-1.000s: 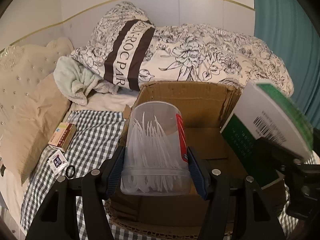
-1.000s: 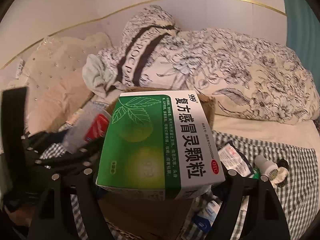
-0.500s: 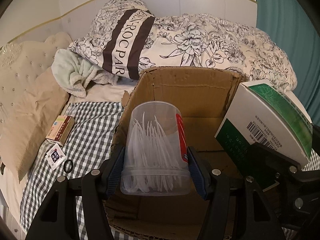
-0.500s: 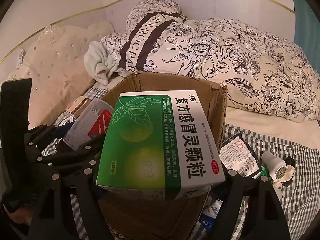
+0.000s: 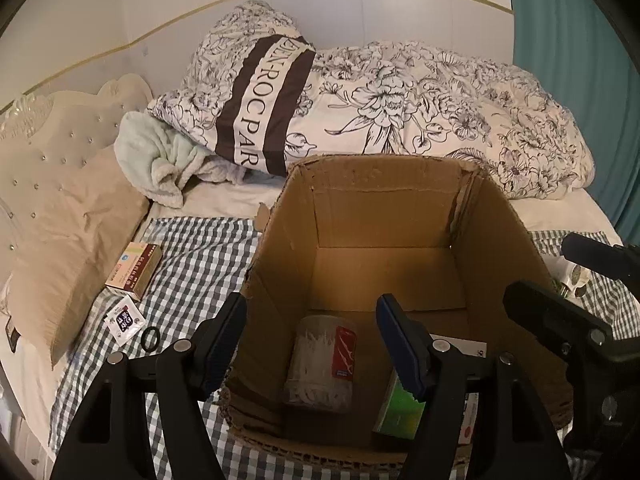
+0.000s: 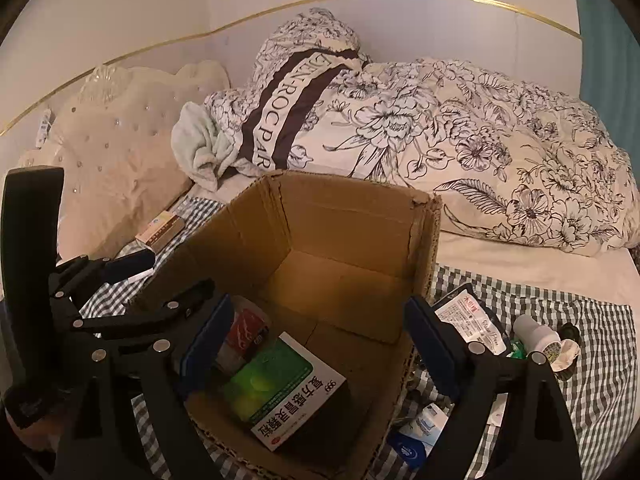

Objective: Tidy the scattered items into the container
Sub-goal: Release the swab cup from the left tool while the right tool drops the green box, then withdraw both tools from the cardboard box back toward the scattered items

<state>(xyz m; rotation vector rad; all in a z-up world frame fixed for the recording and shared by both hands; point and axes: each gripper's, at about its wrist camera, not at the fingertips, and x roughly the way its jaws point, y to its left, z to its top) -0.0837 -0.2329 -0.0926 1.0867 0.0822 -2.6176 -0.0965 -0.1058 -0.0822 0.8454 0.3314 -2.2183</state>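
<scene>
An open cardboard box [image 5: 384,216] [image 6: 344,224] stands on the checked bedsheet. Inside it lie a clear plastic tub of toothpicks with a red label [image 5: 320,364] [image 6: 246,330] and a green and white medicine box [image 6: 286,386] [image 5: 400,408]. My left gripper [image 5: 312,344] is open and empty above the box's near left part. My right gripper [image 6: 316,348] is open and empty above the box. Scattered items lie around: a small red and cream carton [image 5: 134,266] [image 6: 160,230], a sachet [image 5: 124,320] and a black hair tie [image 5: 151,336] to the left.
To the box's right lie a white packet [image 6: 472,320], a white bottle [image 6: 538,334], crumpled paper [image 6: 566,354] and blue and white packets [image 6: 420,432]. A floral duvet [image 5: 440,120], a mint towel [image 5: 164,160] and a beige pillow [image 5: 68,232] lie behind and left.
Both grippers have opened. The toothpick tub and the green medicine box have dropped from the jaws into the cardboard box.
</scene>
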